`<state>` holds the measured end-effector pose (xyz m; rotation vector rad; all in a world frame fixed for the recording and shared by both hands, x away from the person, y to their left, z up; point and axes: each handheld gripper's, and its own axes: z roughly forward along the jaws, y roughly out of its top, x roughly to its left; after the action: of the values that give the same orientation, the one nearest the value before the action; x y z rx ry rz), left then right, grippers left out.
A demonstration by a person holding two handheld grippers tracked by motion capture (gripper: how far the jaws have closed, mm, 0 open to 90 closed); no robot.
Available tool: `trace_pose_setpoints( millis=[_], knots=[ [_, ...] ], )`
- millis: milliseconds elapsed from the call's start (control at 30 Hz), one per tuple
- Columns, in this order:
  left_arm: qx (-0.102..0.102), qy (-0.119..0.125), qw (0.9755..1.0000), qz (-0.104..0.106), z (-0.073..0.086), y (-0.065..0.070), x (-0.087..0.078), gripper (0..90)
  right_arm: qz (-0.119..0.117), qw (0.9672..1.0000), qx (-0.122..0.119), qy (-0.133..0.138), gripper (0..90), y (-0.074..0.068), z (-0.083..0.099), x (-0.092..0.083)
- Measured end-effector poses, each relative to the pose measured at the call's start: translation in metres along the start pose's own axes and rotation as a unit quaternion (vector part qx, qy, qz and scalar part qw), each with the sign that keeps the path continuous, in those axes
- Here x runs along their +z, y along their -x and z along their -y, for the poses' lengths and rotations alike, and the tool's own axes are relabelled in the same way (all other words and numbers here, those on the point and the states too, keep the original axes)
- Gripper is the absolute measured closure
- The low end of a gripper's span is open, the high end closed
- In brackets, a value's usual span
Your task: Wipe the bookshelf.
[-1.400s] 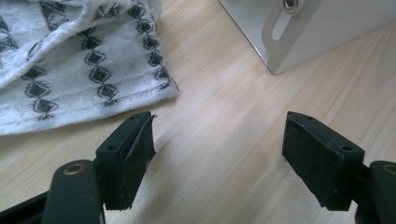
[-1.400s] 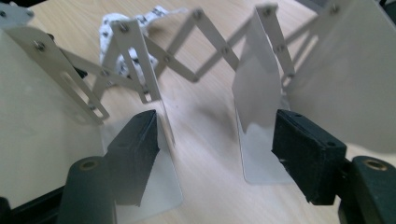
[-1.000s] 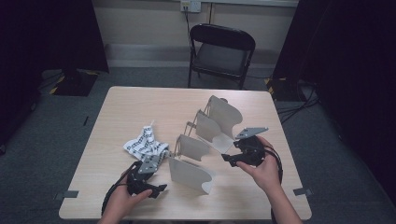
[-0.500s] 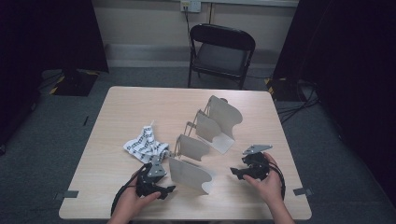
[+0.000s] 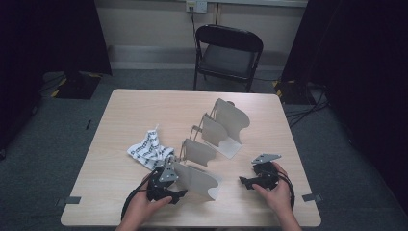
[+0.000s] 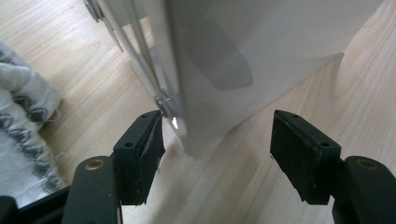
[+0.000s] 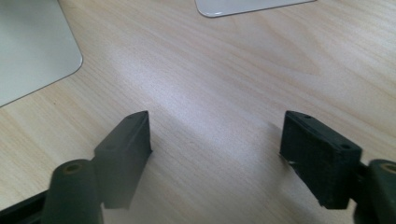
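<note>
Left claw (image 6: 212, 140) released, jaws just closing astride near divider (image 6: 233, 60) of empty grey rack (image 5: 226, 125) mid-surface (image 5: 120, 110). Right claw (image 7: 217, 140) released (just opening), over bare wood. Patterned cloth (image 5: 149, 149) partly cropped.

Looks like a lab/test room: black curtains (image 5: 53, 38) both sides, grey carpet (image 5: 43, 144), lone folding chair (image 5: 228, 53), wall socket (image 5: 196, 6), tape marks (image 5: 73, 200), one plain table (image 5: 125, 110).
</note>
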<state>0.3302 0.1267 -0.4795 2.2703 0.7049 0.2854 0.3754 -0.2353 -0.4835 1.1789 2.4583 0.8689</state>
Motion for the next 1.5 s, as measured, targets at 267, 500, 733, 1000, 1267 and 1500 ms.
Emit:
trace_pose_setpoints(
  millis=[267, 500, 733, 1000, 1267, 1500],
  knots=[
    [0.002, -0.002, 1.0000, -0.001, -0.001, 0.002, 0.000, 33.9, -0.019, 0.9997, -0.002, 0.017, 31.5, -0.004, -0.026, -0.006],
    [0.003, 0.005, 0.9999, 0.010, -0.002, 0.012, 0.002, 33.4, -0.018, 0.9995, -0.009, 0.024, 29.7, -0.008, -0.037, -0.005],
    [0.009, 0.005, 0.9998, 0.019, -0.005, 0.025, 0.005, 32.5, -0.010, 0.9999, -0.005, 0.011, 26.9, -0.002, -0.022, -0.006],
    [0.013, 0.001, 0.9993, 0.034, -0.005, 0.029, 0.004, 32.4, -0.004, 0.9999, -0.006, 0.010, 24.4, 0.002, -0.009, -0.007],
    [0.003, -0.008, 0.9999, 0.014, 0.001, 0.014, -0.007, 31.8, -0.002, 0.9998, -0.019, 0.008, 21.0, -0.004, -0.002, -0.003],
    [-0.008, -0.021, 0.9998, -0.002, 0.008, -0.004, -0.013, 31.0, -0.006, 0.9998, -0.019, 0.004, 15.5, -0.005, 0.004, 0.001]
  ],
)
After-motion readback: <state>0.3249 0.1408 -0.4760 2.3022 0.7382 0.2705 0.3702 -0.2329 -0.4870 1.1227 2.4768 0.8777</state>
